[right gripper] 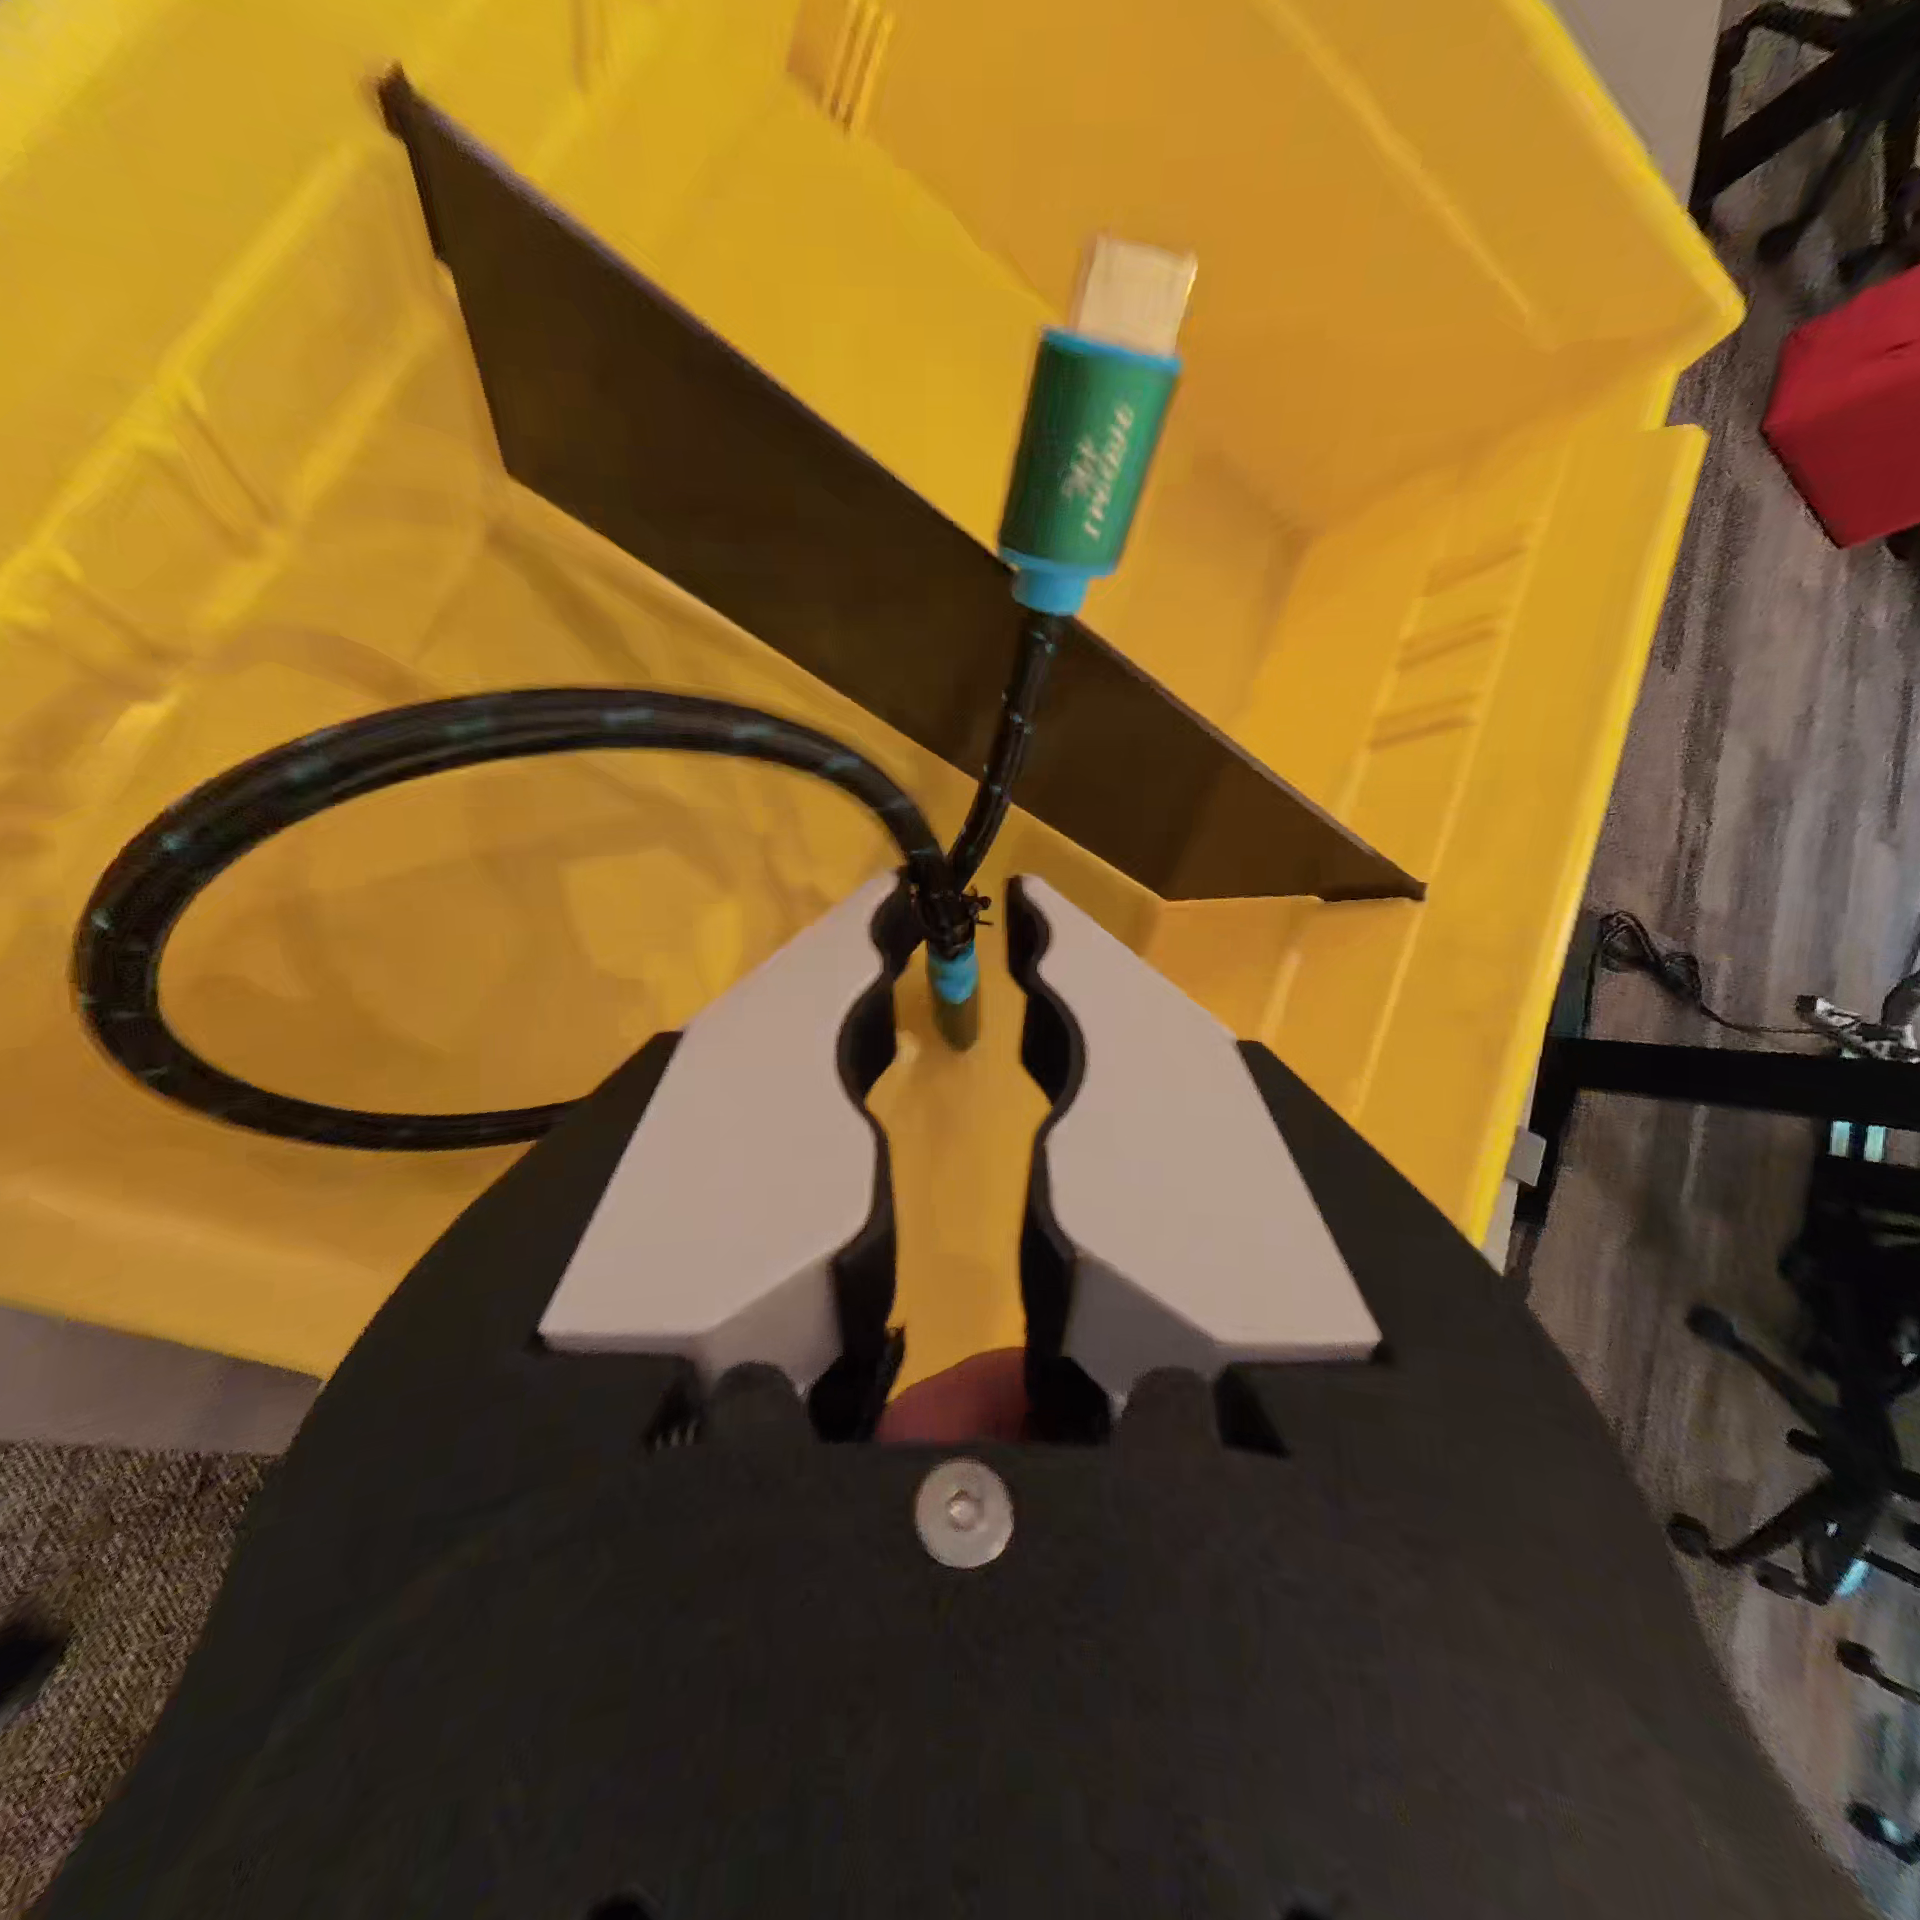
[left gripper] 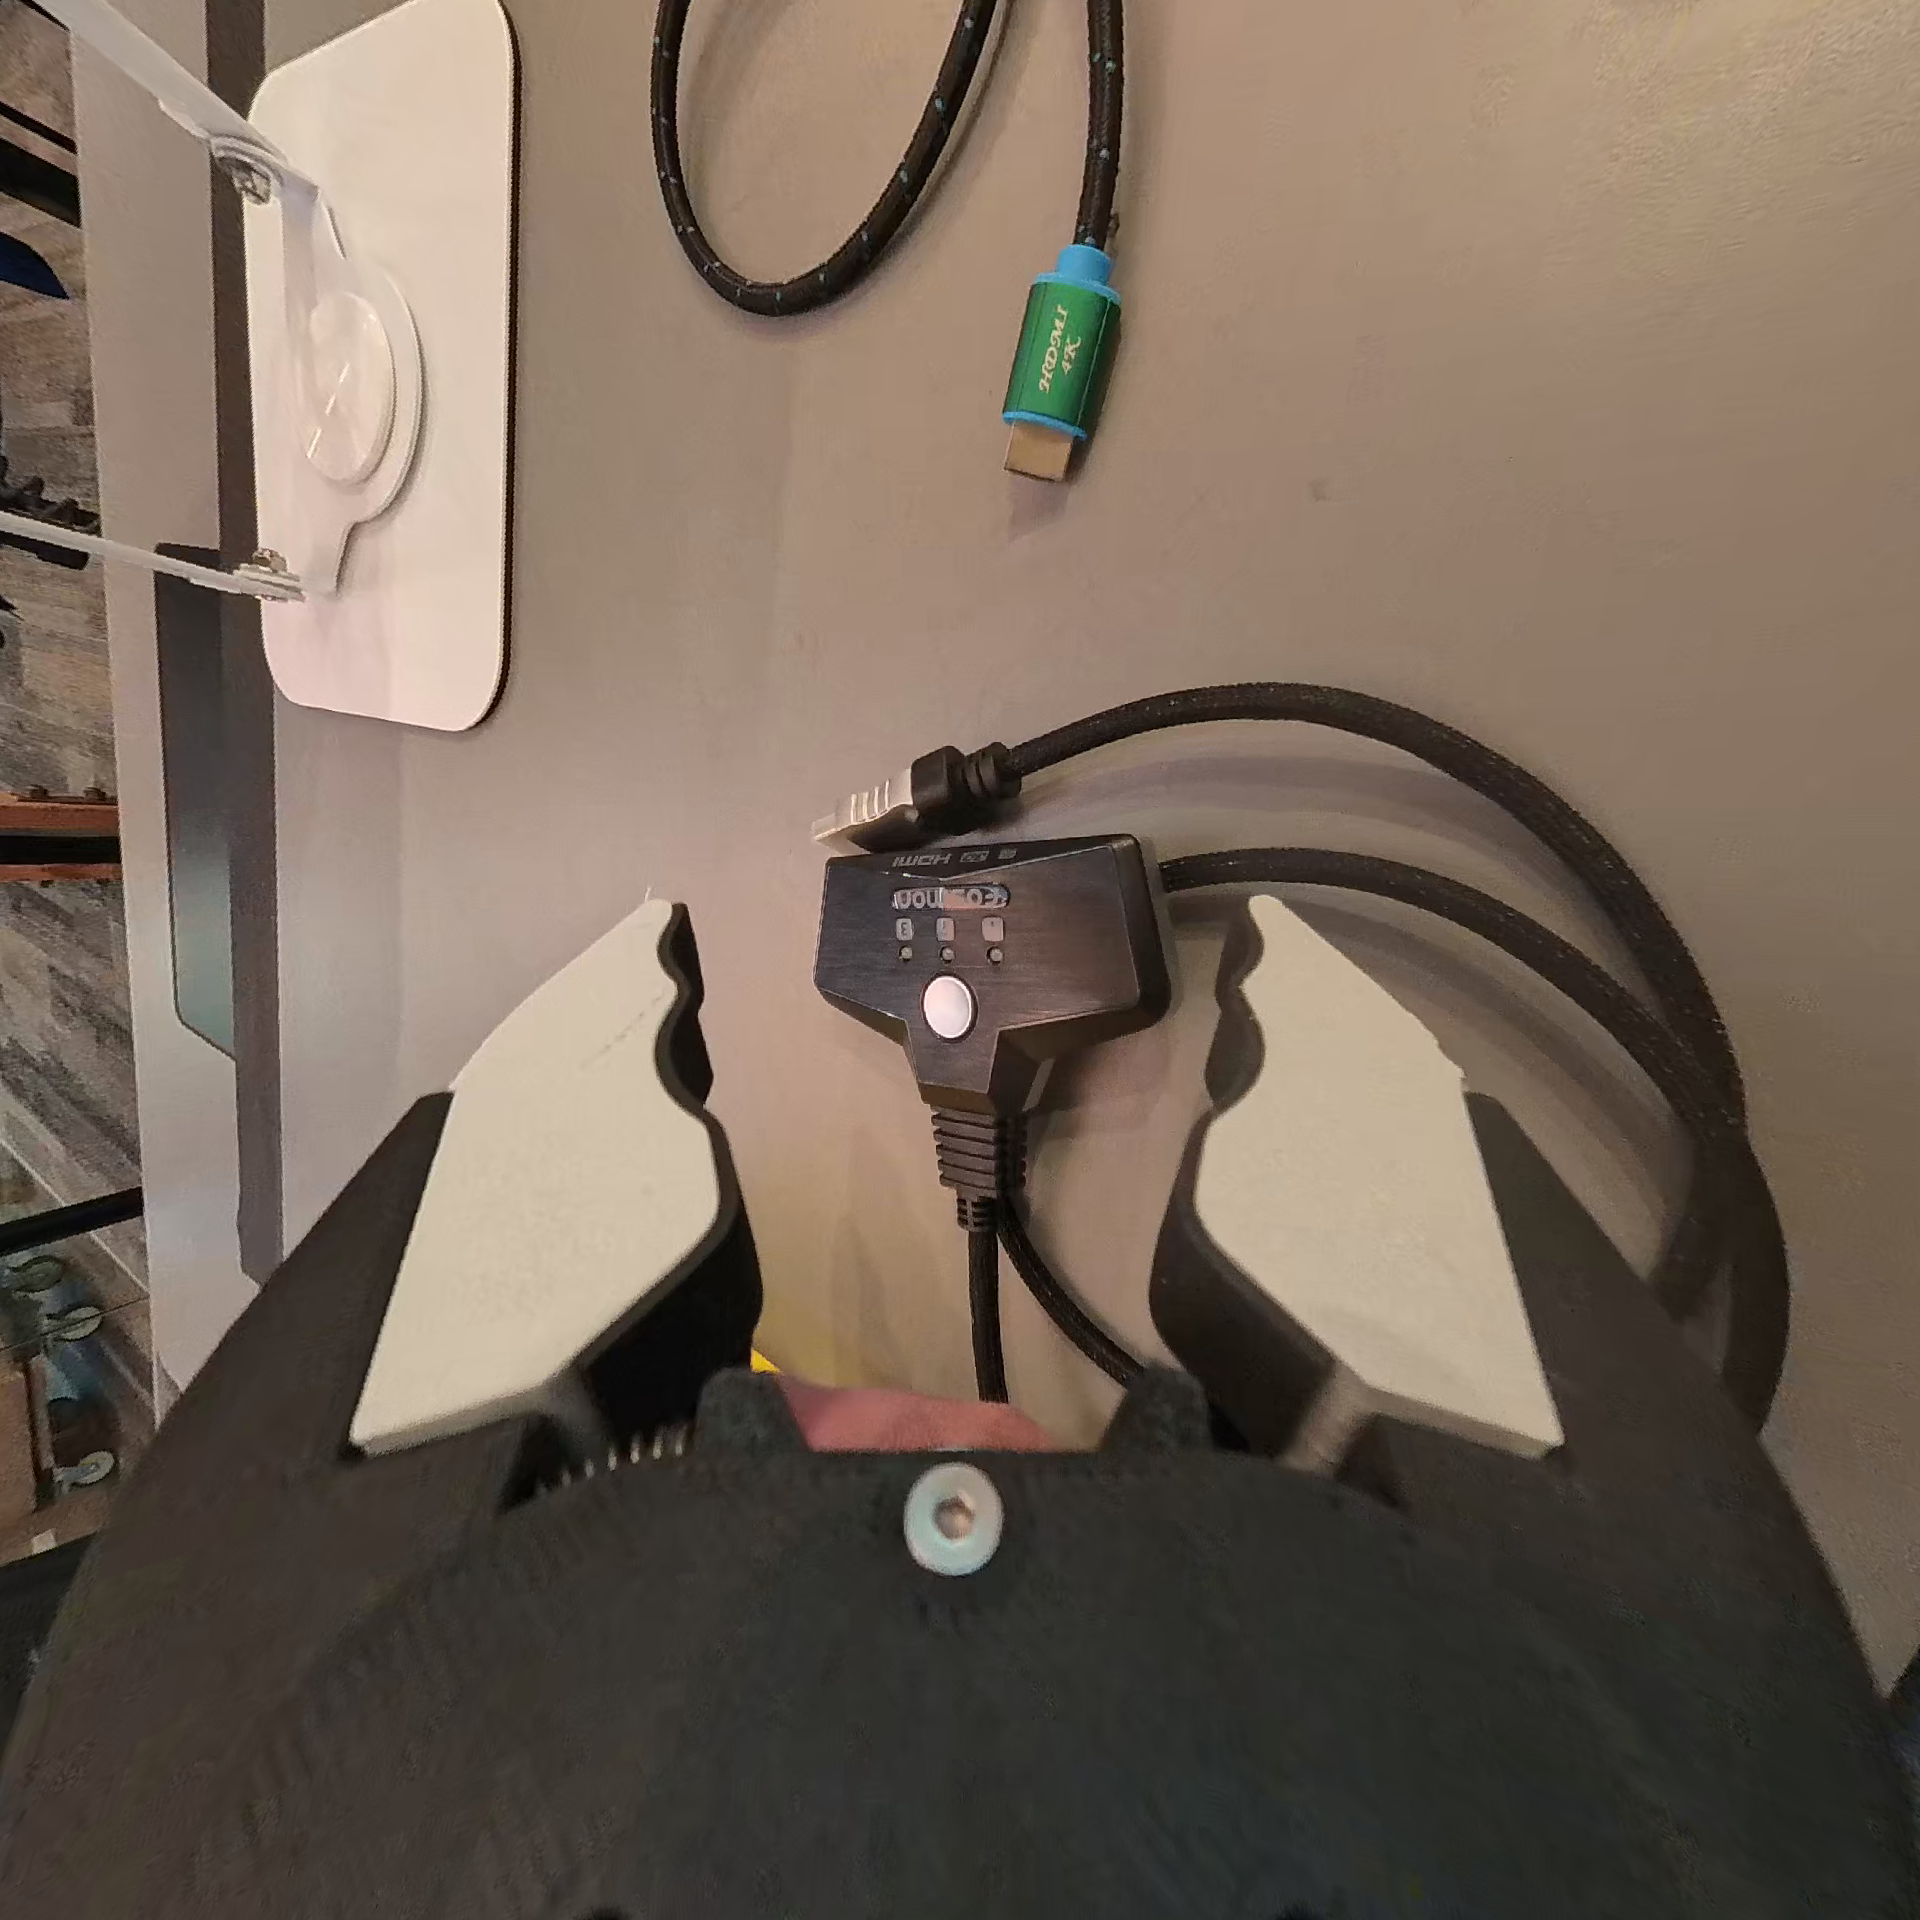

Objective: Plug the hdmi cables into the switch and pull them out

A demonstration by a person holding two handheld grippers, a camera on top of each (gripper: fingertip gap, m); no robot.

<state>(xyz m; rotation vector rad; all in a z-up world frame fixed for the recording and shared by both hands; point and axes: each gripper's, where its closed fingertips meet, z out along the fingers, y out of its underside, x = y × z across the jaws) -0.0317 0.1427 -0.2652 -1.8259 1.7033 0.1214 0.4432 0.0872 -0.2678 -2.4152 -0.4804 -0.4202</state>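
the black hdmi switch point(left gripper: 987, 966) lies flat on a grey table point(left gripper: 1455, 520), framed between the widely parted fingers of the left gripper point(left gripper: 961, 945), which touch nothing. a loose silver-tipped black plug point(left gripper: 894, 805) rests just beyond the switch's far edge, its braided black cable point(left gripper: 1621, 862) curving off to the right. farther up the table, a green hdmi plug point(left gripper: 1060, 374) lies unplugged at the end of a blue-flecked cable point(left gripper: 790, 281). a white pad point(left gripper: 436, 520) with a clear plastic fitting sits near the table's left edge.

in the right wrist view, the right gripper point(right gripper: 954, 904) is clamped near its fingertips on a bundled, blue-flecked hdmi cable point(right gripper: 312, 727), held above a yellow bin point(right gripper: 1403, 260) with a black divider point(right gripper: 727, 499). one green connector point(right gripper: 1091, 447) stands up beyond the fingertips, gold tip uppermost; the cable loops out to the left. a red box point(right gripper: 1849, 416) sits on the floor to the right.
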